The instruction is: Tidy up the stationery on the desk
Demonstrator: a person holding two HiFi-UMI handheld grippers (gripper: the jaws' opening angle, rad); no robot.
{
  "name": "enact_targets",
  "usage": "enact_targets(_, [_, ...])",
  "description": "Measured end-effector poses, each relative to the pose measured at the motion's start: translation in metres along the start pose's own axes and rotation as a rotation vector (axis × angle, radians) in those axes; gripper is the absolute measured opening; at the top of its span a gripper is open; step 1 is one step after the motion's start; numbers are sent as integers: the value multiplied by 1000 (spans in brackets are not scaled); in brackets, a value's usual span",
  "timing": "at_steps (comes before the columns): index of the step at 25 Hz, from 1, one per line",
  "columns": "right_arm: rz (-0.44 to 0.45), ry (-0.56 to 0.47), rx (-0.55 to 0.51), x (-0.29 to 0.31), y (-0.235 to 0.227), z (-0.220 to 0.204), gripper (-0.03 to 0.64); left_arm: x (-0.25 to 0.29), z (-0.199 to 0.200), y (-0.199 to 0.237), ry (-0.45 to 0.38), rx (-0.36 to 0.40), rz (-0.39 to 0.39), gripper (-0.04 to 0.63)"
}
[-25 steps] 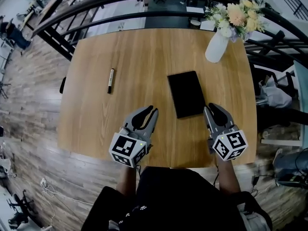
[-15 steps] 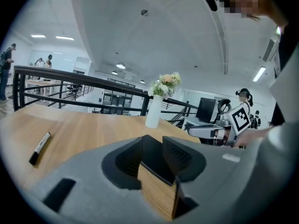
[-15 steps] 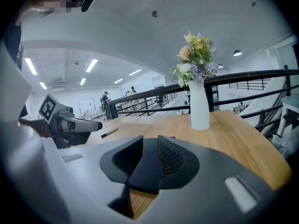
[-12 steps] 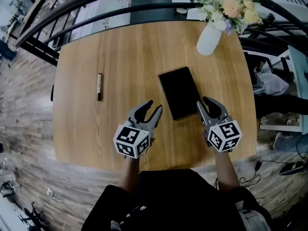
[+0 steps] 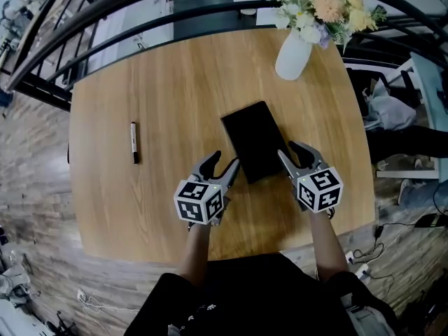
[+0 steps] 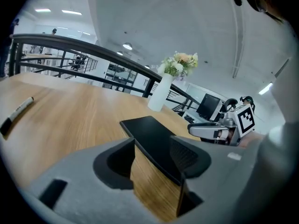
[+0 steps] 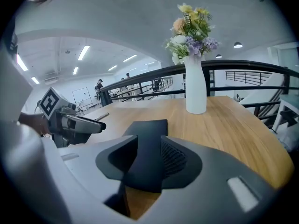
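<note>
Claws [image 5: 225, 161] [image 5: 289, 150], just opening, flank notebook [image 5: 250, 140]; vase [image 5: 292, 56], marker [image 5: 134, 142] beyond.

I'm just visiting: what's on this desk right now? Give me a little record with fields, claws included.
desk: wooden
notebook: black, flat, middle
marker: lying left, untouched
vase: white, holds flowers, far right
left claw: open, just been opening, notebook's near edge between its jaws
right claw: open, just been opening, notebook's near corner between its jaws
</note>
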State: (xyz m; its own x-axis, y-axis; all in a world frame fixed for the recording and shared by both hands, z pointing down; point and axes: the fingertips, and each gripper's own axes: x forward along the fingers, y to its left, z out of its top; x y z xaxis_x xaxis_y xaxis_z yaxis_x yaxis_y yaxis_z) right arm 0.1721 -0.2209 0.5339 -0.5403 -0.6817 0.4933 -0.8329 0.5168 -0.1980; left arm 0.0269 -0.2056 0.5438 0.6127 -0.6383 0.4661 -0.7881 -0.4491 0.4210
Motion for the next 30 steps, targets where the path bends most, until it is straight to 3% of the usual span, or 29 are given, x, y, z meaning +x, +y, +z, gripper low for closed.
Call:
enact_targets(9, [-16,70,19,20,-18,-14,193,34,-8,7,55,-68,0,282])
enact_targets(27, [5,189,38,38,-21,-43,218,63,-27,-4,200,0,12,307])
enact_targets(30, [33,203,48,39,-18,-44,176,66,-28,-6,207,-9,11,311])
